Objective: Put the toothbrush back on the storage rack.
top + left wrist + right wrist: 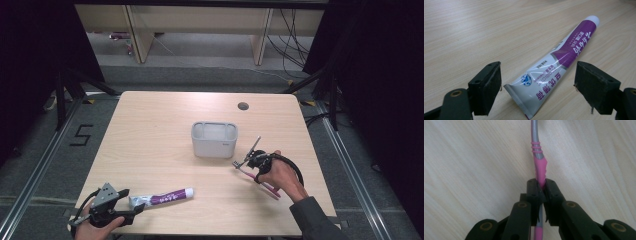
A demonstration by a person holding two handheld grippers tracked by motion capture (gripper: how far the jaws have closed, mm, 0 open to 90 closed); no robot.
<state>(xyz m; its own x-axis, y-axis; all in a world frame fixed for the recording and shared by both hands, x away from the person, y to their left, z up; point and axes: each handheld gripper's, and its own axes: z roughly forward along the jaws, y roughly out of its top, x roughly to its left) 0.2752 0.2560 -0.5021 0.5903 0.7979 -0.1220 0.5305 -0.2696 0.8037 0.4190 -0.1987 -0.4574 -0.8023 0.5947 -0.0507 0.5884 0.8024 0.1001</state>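
Pale wood table [150, 150] first, broad and mostly bare. At its centre stands a white-grey holder [214, 139], an open-topped bin with narrow slots along its far rim.

Toothpaste tube [162, 198], purple and white, lies flat toward 7 o'clock from the holder, cap pointing to 3 o'clock, crimped tail toward my left gripper [127, 210]. In the left gripper view the jaws stand wide apart, one on each side of that crimped tail [520, 100], neither touching it.

Toothbrush [255, 175], pink and grey, sits at about 4 o'clock from the holder, close beside it. My right gripper [248, 162] is clamped on the pink grip section [541, 173]; both pads pinch the handle, which runs straight out between them.

I judge the step in hand to be lifting the brush and dropping it into the holder. To do it well: raise first, swing the handle upright, centre over an opening before lowering. I cannot be sure from the high view which end carries the bristles, so I would check before tipping. For the tube, I would slide forward to close on the fuller body, not the thin crimp.
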